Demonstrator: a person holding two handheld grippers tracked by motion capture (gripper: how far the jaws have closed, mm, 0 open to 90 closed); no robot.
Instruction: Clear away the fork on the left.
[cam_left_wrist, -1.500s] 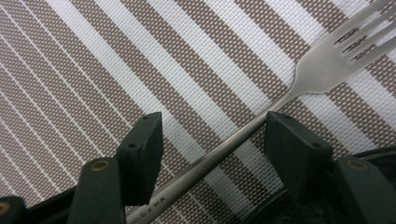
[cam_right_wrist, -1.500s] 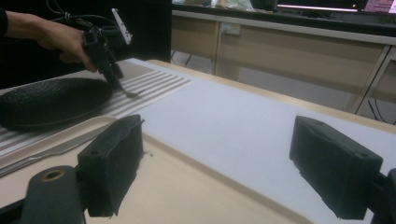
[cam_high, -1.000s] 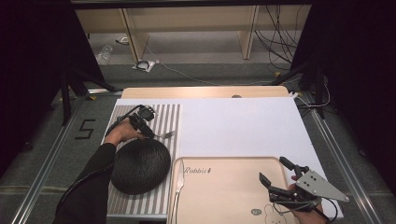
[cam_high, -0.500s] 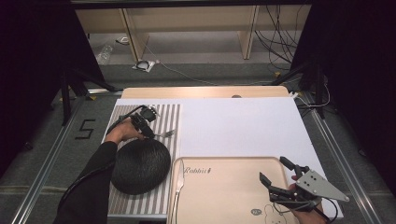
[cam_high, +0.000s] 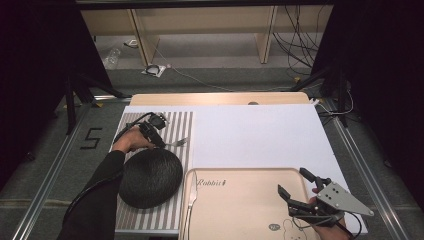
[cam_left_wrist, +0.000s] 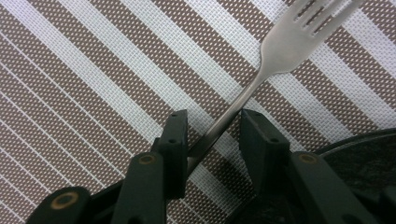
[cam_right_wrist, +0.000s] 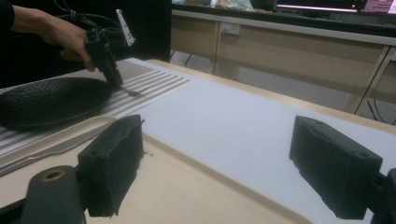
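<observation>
Striped brown-and-white woven placemat (cam_high: 134, 220) covers the left edge of the counter (cam_high: 260, 135), running from the near left corner toward the far side. On its far half the left tongs (cam_high: 161, 143) point down at the mat, held in the person's left hand (cam_high: 127, 140). In the left gripper view these tongs (cam_left_wrist: 212, 133) have the thin handle of a silver metal fork (cam_left_wrist: 280, 51) between the jaws; the handle lies against the left jaw while a small gap shows at the right one, so whether they grip it firmly cannot be told. The fork's tines lie on the stripes, pointing away from the tongs. Just nearer than the fork sits a round black textured plate (cam_high: 150, 177), resting on the placemat. To its right, at the near edge, a beige plastic tray (cam_high: 240, 200) with printed lettering bears a silver table knife (cam_high: 191, 202) along its left rim. Over the tray's near right corner hover the right tongs (cam_high: 292, 192), jaws spread wide and released, nothing between them.
</observation>
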